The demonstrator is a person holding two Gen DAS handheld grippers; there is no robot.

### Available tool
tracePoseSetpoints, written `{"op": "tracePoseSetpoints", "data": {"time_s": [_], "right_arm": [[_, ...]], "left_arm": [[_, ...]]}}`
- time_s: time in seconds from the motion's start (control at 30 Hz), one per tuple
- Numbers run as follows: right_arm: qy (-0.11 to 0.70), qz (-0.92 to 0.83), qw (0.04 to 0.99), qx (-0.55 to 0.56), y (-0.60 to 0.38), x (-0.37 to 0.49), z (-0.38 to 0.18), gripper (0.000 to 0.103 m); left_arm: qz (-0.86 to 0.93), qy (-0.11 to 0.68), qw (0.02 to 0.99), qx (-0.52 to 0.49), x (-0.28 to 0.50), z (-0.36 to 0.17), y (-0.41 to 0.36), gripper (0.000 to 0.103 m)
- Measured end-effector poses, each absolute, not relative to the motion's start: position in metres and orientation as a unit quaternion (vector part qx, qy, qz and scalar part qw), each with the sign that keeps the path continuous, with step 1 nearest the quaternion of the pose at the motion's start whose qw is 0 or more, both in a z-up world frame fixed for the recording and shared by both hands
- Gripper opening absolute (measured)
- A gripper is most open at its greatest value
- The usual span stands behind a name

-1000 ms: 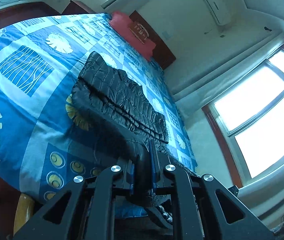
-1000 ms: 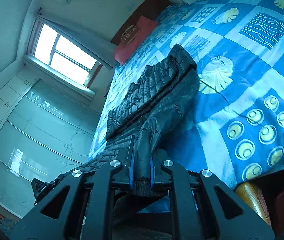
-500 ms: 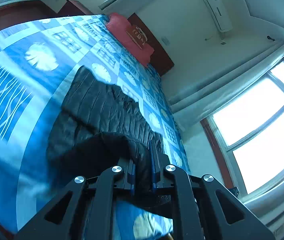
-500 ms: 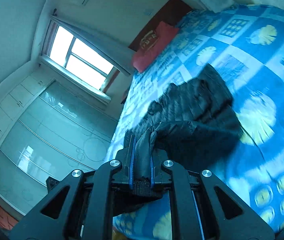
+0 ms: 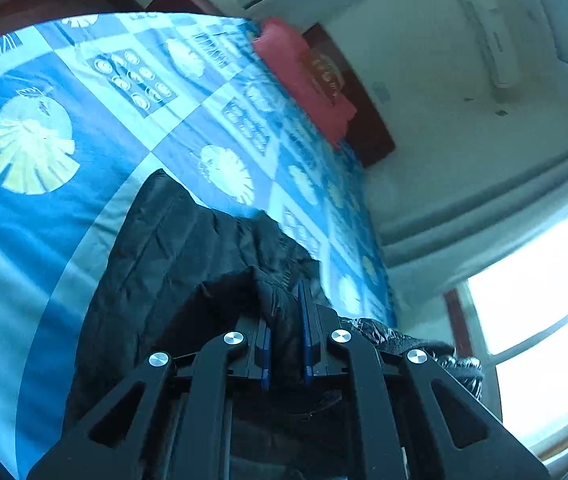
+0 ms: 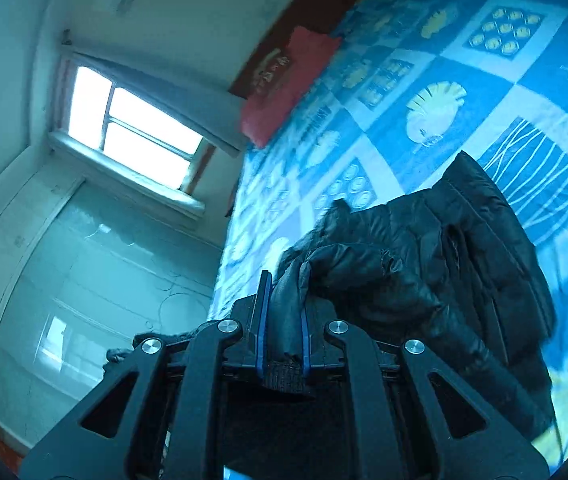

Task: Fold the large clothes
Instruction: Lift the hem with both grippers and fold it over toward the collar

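A black quilted puffer jacket (image 5: 172,256) lies on a bed with a blue patterned sheet (image 5: 84,128). My left gripper (image 5: 286,320) is shut on a bunched edge of the jacket, and the cloth rises from the bed into its blue pads. In the right wrist view the same jacket (image 6: 476,248) spreads to the right across the sheet (image 6: 484,92). My right gripper (image 6: 282,312) is shut on another fold of the jacket, with a ribbed hem hanging below the pads. The lifted near part arches over the part that lies flat.
A red pillow (image 5: 304,80) leans on a dark wooden headboard (image 5: 360,112) at the far end of the bed. Bright windows (image 6: 132,132) and a glass-fronted wardrobe (image 6: 76,304) line the wall beside the bed. An air conditioner (image 5: 492,40) hangs on the wall.
Both grippers have carried the jacket's near edge forward over the bed toward the pillow. The jacket looks shorter and doubled over itself; the near end of the bed has left both views.
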State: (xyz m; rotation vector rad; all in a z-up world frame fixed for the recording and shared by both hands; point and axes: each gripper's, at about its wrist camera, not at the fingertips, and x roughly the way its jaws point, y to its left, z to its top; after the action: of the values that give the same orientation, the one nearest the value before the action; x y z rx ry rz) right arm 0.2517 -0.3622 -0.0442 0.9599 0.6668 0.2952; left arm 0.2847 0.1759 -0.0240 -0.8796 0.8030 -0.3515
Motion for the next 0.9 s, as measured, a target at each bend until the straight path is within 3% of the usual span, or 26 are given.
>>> {"op": "tracePoseSetpoints", "data": {"time_s": [0.3, 0.43, 0.53, 0.63, 0.7, 0.9], "right_arm": [[0.386, 0.076, 0.798, 0.457, -0.363, 0.312, -0.148, 0.012], [0.38, 0.083, 0.8, 0.457, -0.362, 0.311, -0.154, 0.013], [0.374, 0.093, 0.804, 0.453, -0.362, 0.307, -0.148, 0.02], [0.363, 0.1, 0.806, 0.458, -0.366, 0.301, -0.139, 0.03], [0.352, 0.107, 0.808, 0.46, -0.368, 0.295, -0.131, 0.054], [0.35, 0.116, 0.824, 0.43, -0.372, 0.277, -0.111, 0.056]], "left_arm": [[-0.114, 0.441, 0.793, -0.405, 0.345, -0.108, 0.167, 0.011], [-0.123, 0.444, 0.789, -0.406, 0.345, -0.117, 0.168, 0.012], [-0.131, 0.442, 0.784, -0.415, 0.339, -0.111, 0.173, 0.017], [-0.137, 0.434, 0.781, -0.427, 0.338, -0.101, 0.174, 0.035], [-0.145, 0.425, 0.784, -0.428, 0.335, -0.087, 0.174, 0.064], [-0.18, 0.4, 0.803, -0.404, 0.327, -0.048, 0.165, 0.076]]}}
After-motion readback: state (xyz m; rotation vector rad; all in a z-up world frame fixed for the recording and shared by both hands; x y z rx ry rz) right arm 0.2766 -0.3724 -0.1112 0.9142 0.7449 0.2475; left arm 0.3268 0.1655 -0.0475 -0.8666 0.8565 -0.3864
